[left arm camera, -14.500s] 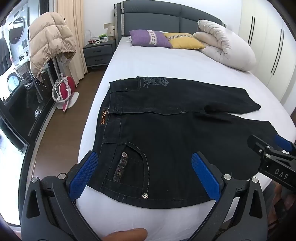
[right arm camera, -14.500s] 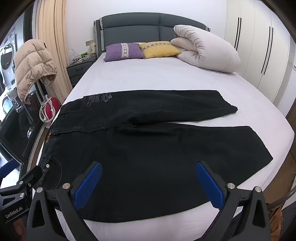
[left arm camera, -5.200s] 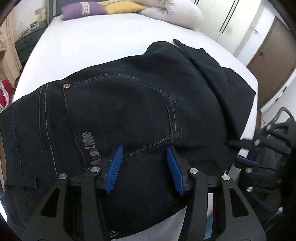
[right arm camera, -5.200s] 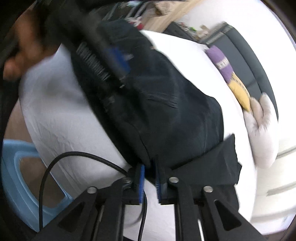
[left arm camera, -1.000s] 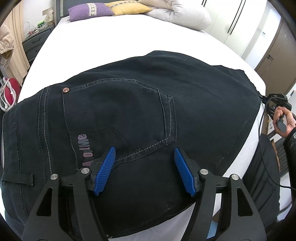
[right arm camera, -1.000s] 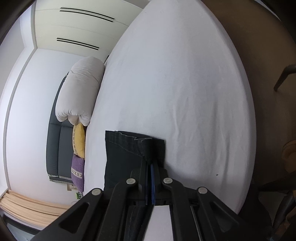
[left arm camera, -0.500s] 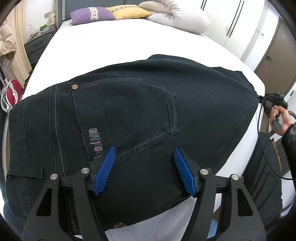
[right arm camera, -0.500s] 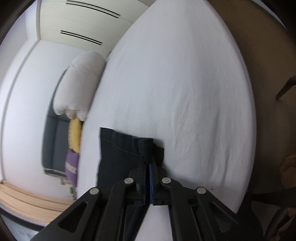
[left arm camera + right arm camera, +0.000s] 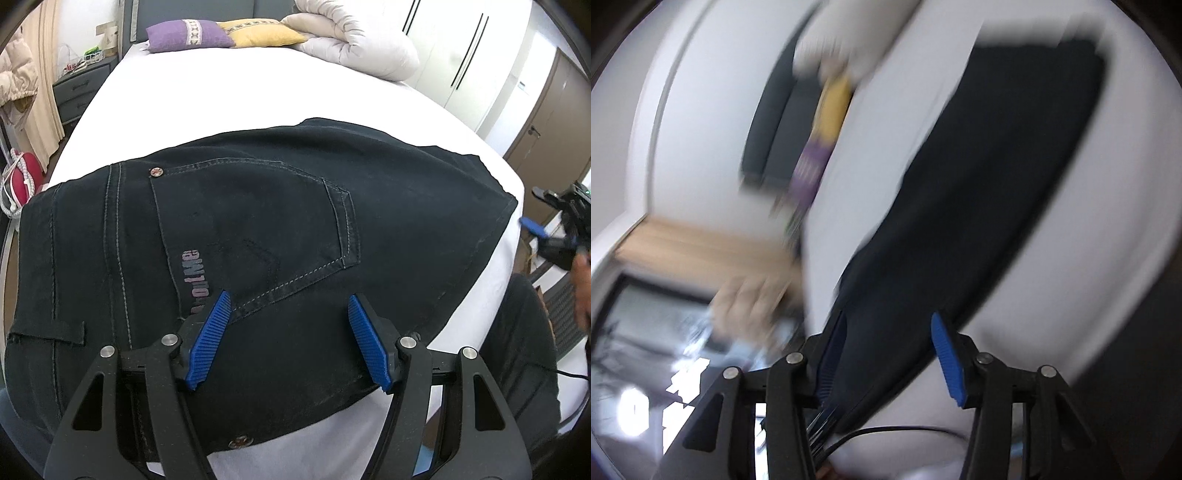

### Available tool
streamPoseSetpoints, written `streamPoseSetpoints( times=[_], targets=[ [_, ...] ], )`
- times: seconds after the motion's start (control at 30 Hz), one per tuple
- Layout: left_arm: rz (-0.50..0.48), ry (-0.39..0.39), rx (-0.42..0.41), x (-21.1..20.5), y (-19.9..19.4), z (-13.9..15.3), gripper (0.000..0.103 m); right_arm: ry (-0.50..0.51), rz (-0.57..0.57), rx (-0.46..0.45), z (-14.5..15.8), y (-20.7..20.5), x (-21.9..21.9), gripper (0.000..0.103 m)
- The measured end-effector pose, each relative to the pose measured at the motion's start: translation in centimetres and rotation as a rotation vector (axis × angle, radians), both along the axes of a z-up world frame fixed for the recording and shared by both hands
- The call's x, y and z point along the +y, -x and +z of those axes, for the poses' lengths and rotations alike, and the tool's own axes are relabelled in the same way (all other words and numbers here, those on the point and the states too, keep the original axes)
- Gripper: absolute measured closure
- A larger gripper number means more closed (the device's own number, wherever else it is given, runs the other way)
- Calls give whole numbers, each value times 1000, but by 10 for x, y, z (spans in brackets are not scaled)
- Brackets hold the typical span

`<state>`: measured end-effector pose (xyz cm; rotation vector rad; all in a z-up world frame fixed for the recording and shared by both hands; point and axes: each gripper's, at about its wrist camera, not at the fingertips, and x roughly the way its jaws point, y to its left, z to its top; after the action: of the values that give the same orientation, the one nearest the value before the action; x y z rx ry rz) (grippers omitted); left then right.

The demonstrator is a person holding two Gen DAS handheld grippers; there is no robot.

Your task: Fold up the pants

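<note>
Both our grippers gape with fingers spread: the left gripper (image 9: 286, 341) over the black pants (image 9: 258, 236) lying folded on the bed (image 9: 258, 92), the right gripper (image 9: 886, 354), badly blurred, apparently holding nothing.

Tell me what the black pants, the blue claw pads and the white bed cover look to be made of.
Black pants with a stitched back pocket: apparently denim, matte, with pale contrast stitching and metal rivets. Blue pads on the left claw: ribbed, matte, likely rubber or soft plastic, set on black hard-plastic arms. White bed cover: smooth woven fabric, probably cotton, softly matte; the exact fibre cannot be told.
</note>
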<state>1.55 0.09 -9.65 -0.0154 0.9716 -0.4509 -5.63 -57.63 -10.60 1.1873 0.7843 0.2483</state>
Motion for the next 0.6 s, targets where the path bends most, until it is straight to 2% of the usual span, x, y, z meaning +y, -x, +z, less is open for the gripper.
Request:
streamPoseSetpoints(
  times=[0.17, 0.23, 0.4, 0.6],
  targets=[
    [-10, 15, -7, 11, 9, 0, 38, -118, 198, 29, -18, -34, 85, 51],
    [-10, 27, -7, 15, 12, 0, 38, -118, 244, 52, -22, -42, 104, 51],
    [-9, 49, -3, 24, 16, 1, 38, -142, 233, 134, -36, -49, 112, 51],
    [-13, 57, 3, 27, 17, 1, 38, -143, 205, 145, -43, -50, 110, 51]
  ],
)
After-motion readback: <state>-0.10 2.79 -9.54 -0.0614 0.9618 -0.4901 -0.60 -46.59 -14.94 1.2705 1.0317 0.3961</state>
